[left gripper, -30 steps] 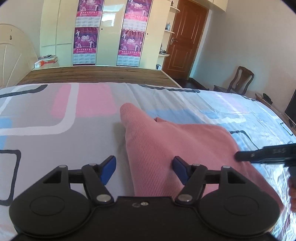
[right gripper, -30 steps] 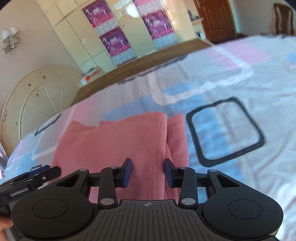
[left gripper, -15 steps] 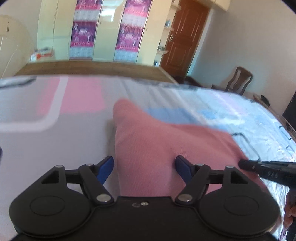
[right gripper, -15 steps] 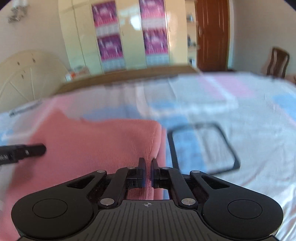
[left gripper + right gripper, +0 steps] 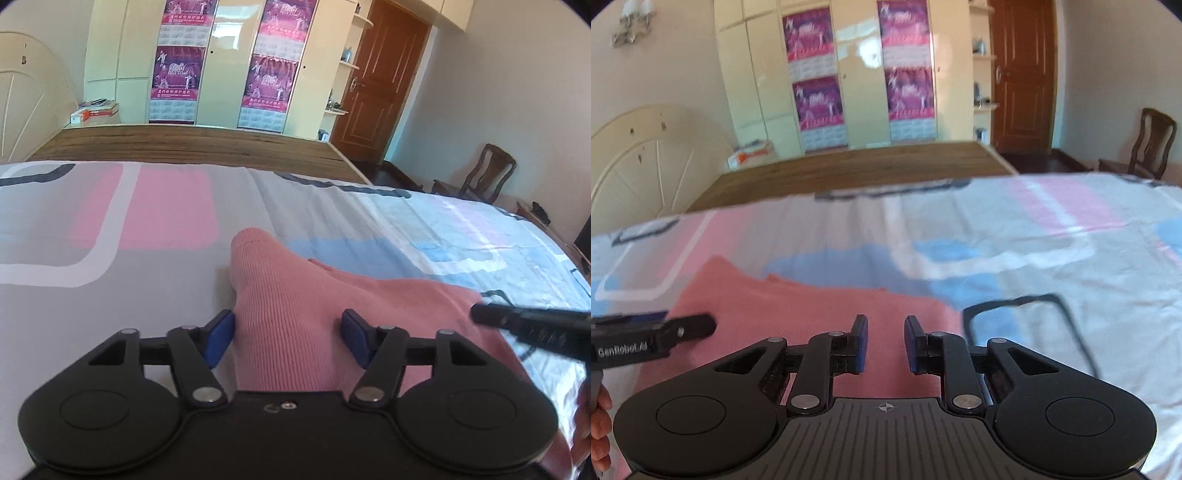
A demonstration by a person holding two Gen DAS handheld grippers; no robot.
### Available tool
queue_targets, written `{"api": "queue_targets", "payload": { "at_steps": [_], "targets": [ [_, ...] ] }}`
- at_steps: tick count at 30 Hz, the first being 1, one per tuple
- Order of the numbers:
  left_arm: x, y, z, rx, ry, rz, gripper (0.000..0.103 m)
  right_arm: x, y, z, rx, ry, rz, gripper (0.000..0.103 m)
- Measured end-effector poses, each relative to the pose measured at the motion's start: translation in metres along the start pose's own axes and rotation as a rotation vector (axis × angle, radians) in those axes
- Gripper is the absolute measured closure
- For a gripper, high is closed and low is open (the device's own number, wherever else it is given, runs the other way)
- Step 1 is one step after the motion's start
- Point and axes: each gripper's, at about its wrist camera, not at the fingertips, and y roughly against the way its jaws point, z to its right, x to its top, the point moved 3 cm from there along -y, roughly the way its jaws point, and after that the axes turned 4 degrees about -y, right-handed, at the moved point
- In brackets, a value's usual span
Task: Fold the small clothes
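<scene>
Right hand-held gripper (image 5: 885,341) reopened over pink garment (image 5: 812,317), "GenRobot.AI" on left hand-held gripper (image 5: 646,338)

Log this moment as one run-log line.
stage: folding | item: pink garment flat on bed sheet | left gripper: open, straddling garment, closing | right gripper: open above garment, reopening

"GenRobot.AI" in white on black body of left gripper (image 5: 646,341), at 9 o'clock in right wrist view. "2010" on calendar posters (image 5: 179,72) on wardrobe doors, 12 o'clock; smaller print unreadable.
</scene>
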Motion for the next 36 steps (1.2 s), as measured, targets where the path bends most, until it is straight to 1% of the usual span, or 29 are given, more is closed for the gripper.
{"api": "queue_targets", "payload": {
  "at_steps": [2,5,7,8,9,10,11,12,13,15,16,18,20,21,22,23,25,28,29,31,33,36],
  "targets": [
    [0.002,-0.008,-0.004,0.013,0.013,-0.005,0.042,-0.004,-0.016,-0.001,-0.024,0.012,-0.007,0.082],
    [0.001,-0.023,-0.008,0.025,0.025,-0.035,0.041,-0.011,-0.036,0.004,-0.129,0.091,0.009,0.082],
    [0.002,-0.027,-0.013,0.018,0.058,-0.046,0.038,-0.014,-0.042,0.010,-0.159,0.104,0.031,0.082],
    [0.003,-0.030,-0.014,0.022,0.059,-0.046,0.035,-0.016,-0.045,0.008,-0.187,0.135,0.043,0.082],
    [0.005,-0.029,-0.015,0.029,0.060,-0.040,0.035,-0.019,-0.046,0.010,-0.217,0.158,0.055,0.082],
    [0.007,-0.027,-0.017,0.046,0.065,-0.022,0.038,-0.022,-0.049,0.013,-0.258,0.151,0.056,0.082],
    [0.008,-0.024,-0.019,0.081,0.060,0.002,0.039,-0.023,-0.050,0.021,-0.241,0.104,0.054,0.081],
    [0.008,-0.023,-0.021,0.099,0.053,0.015,0.038,-0.022,-0.050,0.026,-0.225,0.068,0.049,0.081],
    [0.008,-0.026,-0.024,0.106,0.051,0.013,0.038,-0.020,-0.049,0.026,-0.218,0.066,0.039,0.081],
    [0.007,-0.035,-0.029,0.102,0.068,-0.034,0.040,-0.013,-0.045,0.024,-0.196,0.066,0.033,0.081],
    [0.007,-0.038,-0.029,0.105,0.064,-0.037,0.040,-0.009,-0.038,0.023,-0.189,0.041,0.053,0.081],
    [0.009,-0.041,-0.025,0.124,0.025,-0.037,0.040,-0.001,-0.024,0.018,-0.156,-0.002,0.108,0.081],
    [0.011,-0.044,-0.023,0.140,0.001,-0.041,0.038,0.001,-0.023,0.005,-0.108,0.029,0.107,0.081],
    [0.011,-0.044,-0.023,0.142,-0.002,-0.046,0.038,-0.001,-0.028,0.001,-0.102,0.056,0.087,0.081],
    [0.012,-0.042,-0.023,0.139,0.003,-0.048,0.038,-0.005,-0.039,0.000,-0.122,0.084,0.045,0.081],
    [0.013,-0.038,-0.024,0.127,0.014,-0.044,0.038,-0.010,-0.047,0.002,-0.149,0.097,0.016,0.081],
    [0.013,-0.023,-0.028,0.111,0.051,-0.038,0.038,-0.013,-0.048,0.008,-0.136,0.079,0.025,0.081],
    [0.010,0.000,-0.022,0.109,0.042,-0.027,0.034,-0.007,-0.033,0.008,-0.122,0.058,0.028,0.081],
    [0.008,0.009,-0.021,0.105,0.041,-0.021,0.031,-0.006,-0.025,0.009,-0.108,0.047,0.034,0.081],
    [0.003,0.022,-0.017,0.104,0.035,-0.026,0.031,-0.008,-0.006,0.006,-0.061,0.033,0.052,0.081],
    [-0.004,0.034,-0.011,0.087,0.025,-0.029,0.031,-0.014,0.015,-0.005,-0.025,0.058,0.058,0.081],
    [-0.014,0.050,-0.001,0.076,0.037,-0.029,0.031,-0.030,0.036,-0.018,0.025,0.089,0.041,0.081]
  ]
}}
